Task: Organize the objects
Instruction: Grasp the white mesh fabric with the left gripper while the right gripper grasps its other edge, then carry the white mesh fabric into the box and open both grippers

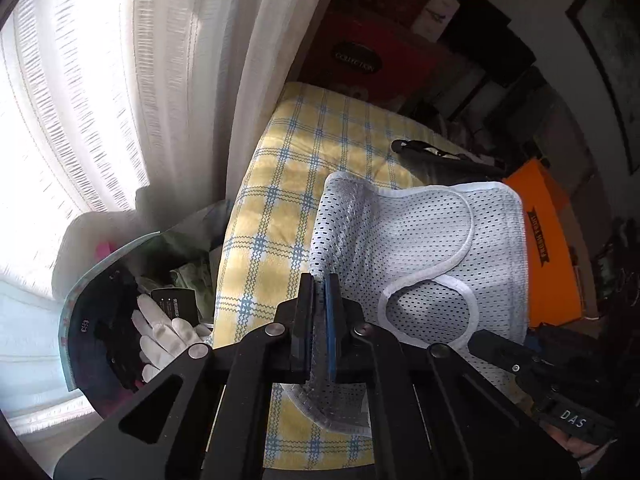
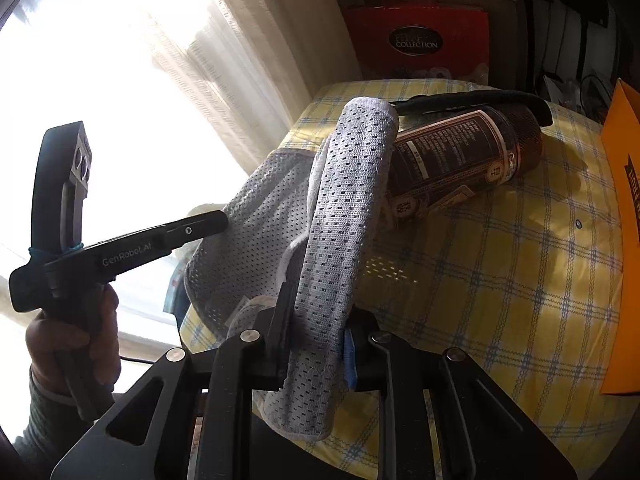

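Note:
A pale grey mesh garment (image 1: 420, 240) with white trim hangs between both grippers above a table with a yellow checked cloth (image 1: 280, 184). My left gripper (image 1: 319, 284) is shut on a folded edge of it. In the right wrist view, my right gripper (image 2: 316, 316) is shut on a thick rolled band of the same mesh garment (image 2: 348, 200). The left gripper (image 2: 222, 221), held by a hand, grips the mesh's left side there. The right gripper (image 1: 480, 340) shows at the garment's lower right corner in the left wrist view.
A dark labelled canister (image 2: 460, 160) lies on the checked cloth (image 2: 500, 280) behind the mesh, with a black strap (image 2: 480, 100) past it. An orange box (image 2: 624, 240) lies at the right, a red box (image 2: 416, 40) at the back. Left of the table, an open bag (image 1: 104, 320) holds white gloves.

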Demonstrator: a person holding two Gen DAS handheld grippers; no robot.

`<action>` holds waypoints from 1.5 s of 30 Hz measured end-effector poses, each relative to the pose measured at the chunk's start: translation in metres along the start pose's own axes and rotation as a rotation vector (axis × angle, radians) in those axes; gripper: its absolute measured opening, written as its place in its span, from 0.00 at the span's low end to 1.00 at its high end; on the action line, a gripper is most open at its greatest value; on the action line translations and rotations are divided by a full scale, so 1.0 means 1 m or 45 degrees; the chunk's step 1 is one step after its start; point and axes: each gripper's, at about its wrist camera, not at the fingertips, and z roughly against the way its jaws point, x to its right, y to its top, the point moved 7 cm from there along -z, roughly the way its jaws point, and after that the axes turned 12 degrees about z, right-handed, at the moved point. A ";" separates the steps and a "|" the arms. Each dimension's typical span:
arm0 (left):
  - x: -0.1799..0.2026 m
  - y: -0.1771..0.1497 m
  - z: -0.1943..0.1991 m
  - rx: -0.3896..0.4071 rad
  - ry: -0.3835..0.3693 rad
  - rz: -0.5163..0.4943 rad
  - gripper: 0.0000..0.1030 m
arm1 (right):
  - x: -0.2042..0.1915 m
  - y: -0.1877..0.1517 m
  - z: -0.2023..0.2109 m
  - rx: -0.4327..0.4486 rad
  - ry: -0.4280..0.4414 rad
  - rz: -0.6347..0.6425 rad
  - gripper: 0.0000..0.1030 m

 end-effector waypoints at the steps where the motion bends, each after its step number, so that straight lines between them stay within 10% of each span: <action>1: 0.006 0.001 0.006 0.010 -0.013 -0.012 0.04 | 0.001 0.000 0.004 0.010 0.003 0.002 0.19; 15: 0.105 0.030 0.071 0.133 -0.158 -0.204 0.03 | 0.014 0.028 0.086 0.192 -0.010 -0.015 0.18; 45: 0.364 -0.005 0.013 -0.011 -0.301 -0.548 0.03 | 0.182 0.001 0.230 0.328 -0.370 -0.331 0.17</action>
